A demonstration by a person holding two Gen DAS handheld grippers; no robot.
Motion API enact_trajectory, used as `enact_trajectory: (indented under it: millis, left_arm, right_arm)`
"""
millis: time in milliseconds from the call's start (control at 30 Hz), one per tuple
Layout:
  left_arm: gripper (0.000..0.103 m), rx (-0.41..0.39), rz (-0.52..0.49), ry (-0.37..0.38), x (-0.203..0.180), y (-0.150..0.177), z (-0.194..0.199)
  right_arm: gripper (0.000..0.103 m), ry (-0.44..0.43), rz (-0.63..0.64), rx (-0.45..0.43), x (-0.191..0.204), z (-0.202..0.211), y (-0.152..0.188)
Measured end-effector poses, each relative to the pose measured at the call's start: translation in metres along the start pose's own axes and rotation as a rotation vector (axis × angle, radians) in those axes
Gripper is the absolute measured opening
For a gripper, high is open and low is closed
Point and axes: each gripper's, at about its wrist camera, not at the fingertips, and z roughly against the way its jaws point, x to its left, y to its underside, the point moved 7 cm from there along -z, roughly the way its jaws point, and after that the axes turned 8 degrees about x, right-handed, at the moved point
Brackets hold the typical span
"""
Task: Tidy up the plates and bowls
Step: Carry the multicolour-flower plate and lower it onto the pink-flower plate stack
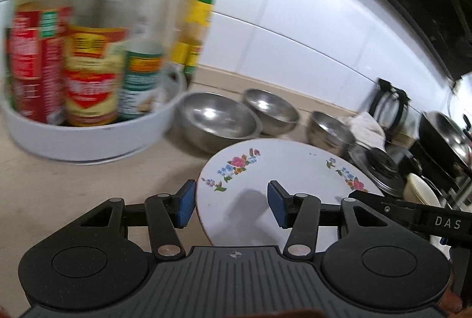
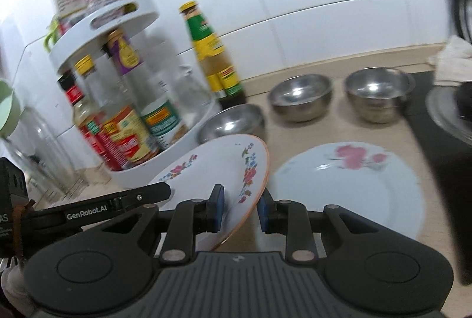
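A white plate with small flowers [image 1: 283, 170] is lifted and tilted above the counter. My left gripper [image 1: 233, 204] is open, its fingers straddling the plate's left rim with a gap. My right gripper [image 2: 240, 207] is shut on the plate's [image 2: 212, 167] right rim. A pale blue plate with a pink flower [image 2: 348, 185] lies flat on the counter to the right. Three steel bowls [image 1: 215, 117] [image 1: 271, 108] [image 1: 330, 129] stand in a row behind; they also show in the right wrist view [image 2: 233, 120] [image 2: 301, 97] [image 2: 377, 91].
A white two-tier turntable rack [image 2: 165, 159] full of sauce bottles stands at the left. A tall yellow-labelled bottle [image 2: 212, 49] stands beside it. A black stove [image 2: 436, 141] with pans is at the right, with a white cloth [image 2: 451, 58] behind. White tiled wall behind.
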Motion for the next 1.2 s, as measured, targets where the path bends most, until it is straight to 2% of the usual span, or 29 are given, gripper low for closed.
enact_trajectory:
  millis: [233, 467, 867, 900, 933, 967, 1100, 1200]
  left_arm:
    - [0.059, 0.062, -0.057, 0.063, -0.033, 0.005, -0.032]
    - [0.057, 0.122, -0.083, 0.092, -0.054, 0.015, -0.060]
    - [0.057, 0.115, -0.093, 0.079, -0.062, 0.004, -0.074]
    - [0.057, 0.108, -0.094, 0.083, -0.063, 0.003, -0.074]
    - [0.050, 0.099, -0.100, 0.103, -0.066, 0.001, -0.073]
    - [0.050, 0.099, -0.108, 0.129, -0.071, 0.000, -0.072]
    - [0.050, 0.057, -0.178, 0.080, -0.083, -0.003, -0.071]
    - [0.052, 0.062, -0.150, 0.086, -0.079, -0.006, -0.071]
  right_arm:
    - [0.024, 0.057, -0.049, -0.031, -0.030, 0.017, 0.004]
    - [0.023, 0.115, -0.119, -0.005, -0.067, 0.018, 0.012]
    - [0.022, 0.104, -0.118, -0.002, -0.086, 0.010, 0.001]
    - [0.023, 0.106, -0.115, 0.000, -0.088, 0.009, 0.000]
    - [0.023, 0.107, -0.116, 0.003, -0.089, 0.008, 0.000]
    - [0.023, 0.106, -0.115, 0.006, -0.091, 0.007, 0.000]
    - [0.025, 0.109, -0.096, 0.020, -0.093, 0.004, -0.002]
    - [0.029, 0.138, -0.089, 0.021, -0.100, 0.004, -0.003]
